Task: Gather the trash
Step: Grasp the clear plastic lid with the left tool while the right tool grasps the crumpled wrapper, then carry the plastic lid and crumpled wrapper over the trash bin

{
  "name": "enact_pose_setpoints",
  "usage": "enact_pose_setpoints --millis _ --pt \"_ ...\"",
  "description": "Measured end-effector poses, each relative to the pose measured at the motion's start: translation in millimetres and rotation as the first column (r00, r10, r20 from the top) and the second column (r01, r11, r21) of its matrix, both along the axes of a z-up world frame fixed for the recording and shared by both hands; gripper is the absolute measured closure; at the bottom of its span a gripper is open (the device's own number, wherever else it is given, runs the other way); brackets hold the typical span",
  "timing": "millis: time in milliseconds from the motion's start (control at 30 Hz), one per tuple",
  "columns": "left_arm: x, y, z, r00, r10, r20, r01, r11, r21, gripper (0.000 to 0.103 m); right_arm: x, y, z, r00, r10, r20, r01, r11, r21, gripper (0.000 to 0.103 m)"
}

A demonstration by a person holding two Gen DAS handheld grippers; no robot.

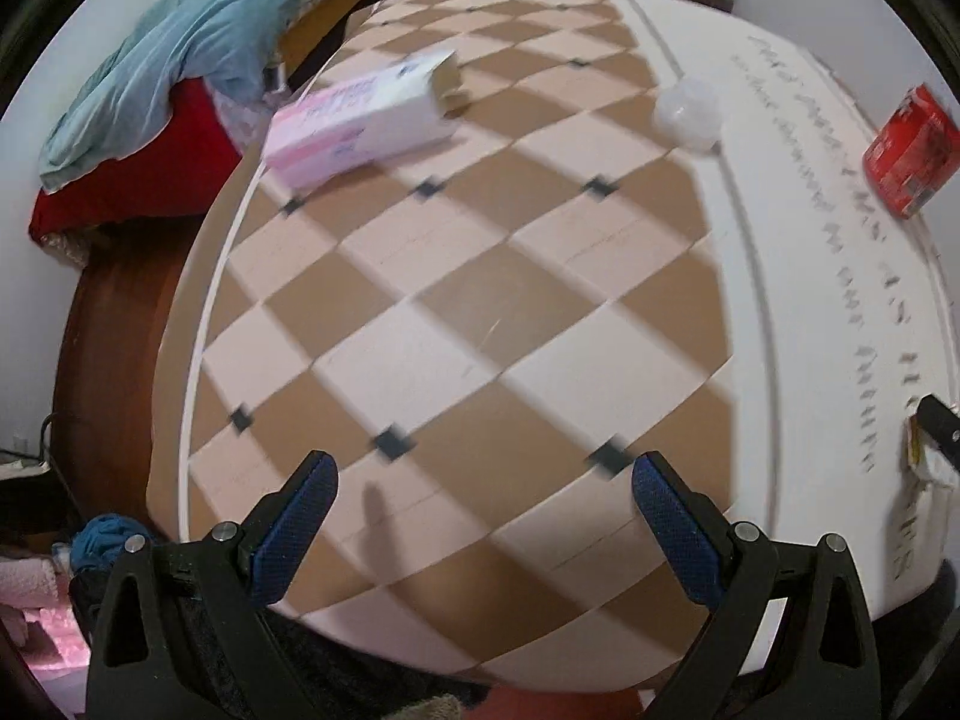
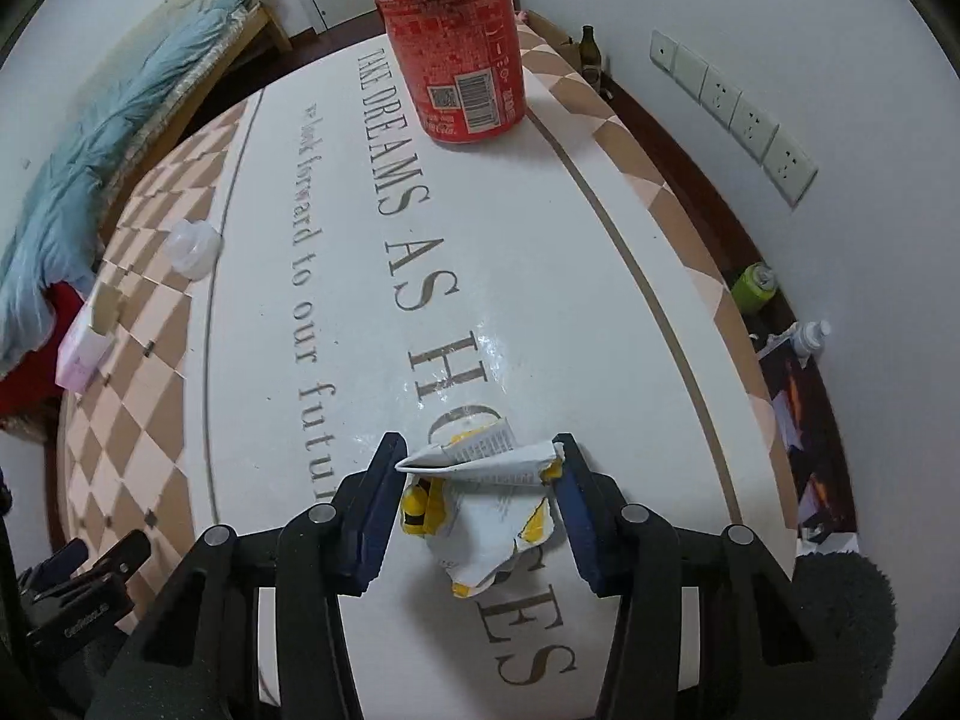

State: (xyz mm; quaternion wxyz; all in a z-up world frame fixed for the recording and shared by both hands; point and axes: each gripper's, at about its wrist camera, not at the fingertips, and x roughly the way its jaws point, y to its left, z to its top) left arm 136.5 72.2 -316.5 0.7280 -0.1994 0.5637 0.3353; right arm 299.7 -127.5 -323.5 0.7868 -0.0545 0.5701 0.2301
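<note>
My right gripper [image 2: 480,456] is closed around a crumpled white and yellow wrapper [image 2: 480,498], whose edges touch both pads just above the table. A red soda can [image 2: 459,48] stands upright at the far end of the table; it also shows in the left wrist view [image 1: 909,150]. A pink and white carton [image 1: 366,120] lies on its side on the checkered part, also in the right wrist view [image 2: 84,348]. A clear plastic cup [image 1: 687,114] lies near the white band, also in the right wrist view [image 2: 193,246]. My left gripper [image 1: 483,474] is open and empty over the checkered cloth.
The table [image 2: 600,300] has a checkered cloth with a white lettered band. A bed with a blue blanket [image 1: 180,54] stands to the left. Bottles [image 2: 756,288] stand on the floor by the right wall with sockets [image 2: 732,108]. My right gripper's tip [image 1: 939,438] shows at the left view's edge.
</note>
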Motion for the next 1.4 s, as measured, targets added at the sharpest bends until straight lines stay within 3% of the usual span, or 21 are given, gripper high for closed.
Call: enact_pose_setpoints --millis 267,533,567,667,733,967,1200,1400 --pt "90.0 25.4 16.3 0.995 -0.044 0.089 0.047 0.999 -0.023 0.003 51.7 16.9 16.1 0.997 -0.071 0.006 0.071 0.996 0.055 0.052" --pt "162.9 56.1 0.7 0.990 -0.118 0.079 0.121 0.992 -0.029 0.004 106.9 24.2 -0.9 0.981 -0.193 -0.025 0.194 0.978 0.075 0.052" --pt "167.5 55.6 -1.5 0.989 -0.126 0.077 0.129 0.991 -0.026 0.007 109.5 24.5 -0.8 0.980 -0.196 -0.022 0.198 0.977 0.078 0.052" --pt "176.3 60.7 -7.0 0.989 -0.134 0.068 0.135 0.991 -0.016 0.046 115.4 26.3 0.7 0.981 -0.194 -0.018 0.195 0.977 0.085 0.052" --pt "177.4 59.6 -5.2 0.986 -0.139 0.087 0.140 0.990 -0.009 0.066 117.5 26.6 2.2 0.982 -0.189 -0.014 0.189 0.978 0.087 0.052" --pt "162.0 57.6 15.2 0.981 -0.152 0.122 0.147 0.988 0.047 0.066 110.0 27.6 16.7 0.986 -0.165 0.011 0.163 0.982 0.092 0.052" --pt "119.2 47.6 64.0 0.969 -0.157 0.189 0.138 0.984 0.110 0.066 83.5 31.5 46.9 0.991 -0.126 0.050 0.120 0.987 0.104 0.052" --pt "74.0 56.1 117.7 0.957 -0.132 0.259 0.093 0.983 0.157 0.066 46.5 55.6 80.4 0.997 -0.009 0.081 -0.001 0.992 0.123 0.052"
